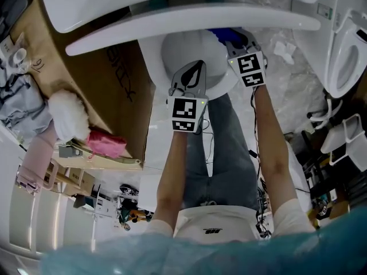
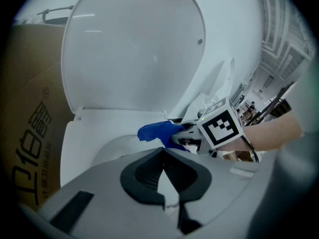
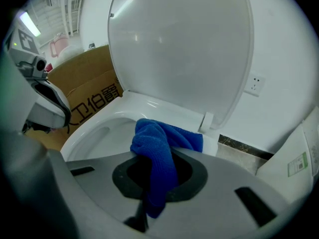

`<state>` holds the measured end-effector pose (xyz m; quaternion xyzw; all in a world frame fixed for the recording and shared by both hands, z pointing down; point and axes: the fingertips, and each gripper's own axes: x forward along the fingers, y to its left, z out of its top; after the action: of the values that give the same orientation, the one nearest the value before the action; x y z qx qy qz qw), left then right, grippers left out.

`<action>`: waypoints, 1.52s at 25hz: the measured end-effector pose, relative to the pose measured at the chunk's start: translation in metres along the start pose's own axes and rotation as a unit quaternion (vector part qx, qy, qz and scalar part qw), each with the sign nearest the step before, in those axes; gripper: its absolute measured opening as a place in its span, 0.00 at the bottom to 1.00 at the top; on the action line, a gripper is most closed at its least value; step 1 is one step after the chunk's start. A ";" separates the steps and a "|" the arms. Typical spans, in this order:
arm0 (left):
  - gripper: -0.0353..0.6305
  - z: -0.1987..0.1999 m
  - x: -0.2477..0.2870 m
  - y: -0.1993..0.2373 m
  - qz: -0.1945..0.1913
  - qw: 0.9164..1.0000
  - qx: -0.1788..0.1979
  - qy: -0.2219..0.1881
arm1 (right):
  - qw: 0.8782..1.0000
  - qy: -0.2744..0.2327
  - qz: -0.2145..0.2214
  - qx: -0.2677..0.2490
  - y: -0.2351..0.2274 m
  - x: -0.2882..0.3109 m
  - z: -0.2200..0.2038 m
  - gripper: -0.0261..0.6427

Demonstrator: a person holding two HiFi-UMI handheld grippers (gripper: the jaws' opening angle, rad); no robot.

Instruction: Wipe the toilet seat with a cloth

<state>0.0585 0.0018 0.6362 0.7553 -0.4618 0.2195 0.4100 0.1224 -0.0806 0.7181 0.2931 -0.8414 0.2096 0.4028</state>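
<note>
Partly hidden cloth (image 3: 160,142), right gripper (image 3: 149,180) jaws clamping

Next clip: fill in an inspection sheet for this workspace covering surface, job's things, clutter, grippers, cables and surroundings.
Surface: white seat is down, lid is raised; no dirt is visible.
Job's things: blue cloth, bunched up at the seat's rear near the hinge.
Clutter: cardboard box beside the toilet; pink item and white fluffy item next to the box.
Grippers: left hand-held gripper has its jaws together and empty, above the bowl; right hand-held gripper is shut on the cloth.
Cables: black cable runs along the right forearm.
Surroundings: second toilet at the right; wall socket.
</note>
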 end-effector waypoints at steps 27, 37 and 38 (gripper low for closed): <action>0.07 0.002 -0.050 0.073 0.058 0.996 -0.046 -0.042 | 0.995 0.010 0.045 -0.086 0.069 0.060 0.061 0.07; 0.07 0.000 -0.075 0.088 0.074 0.994 -0.058 -0.061 | 0.992 0.022 0.067 -0.102 0.107 0.076 0.077 0.07; 0.07 -0.001 -0.078 0.089 0.075 0.993 -0.060 -0.062 | 0.992 0.023 0.067 -0.103 0.110 0.077 0.078 0.07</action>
<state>-0.0569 0.0214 0.6183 0.7047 -0.5541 0.1741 0.4075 -0.0322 -0.0701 0.7217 0.1884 -0.8668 0.1550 0.4349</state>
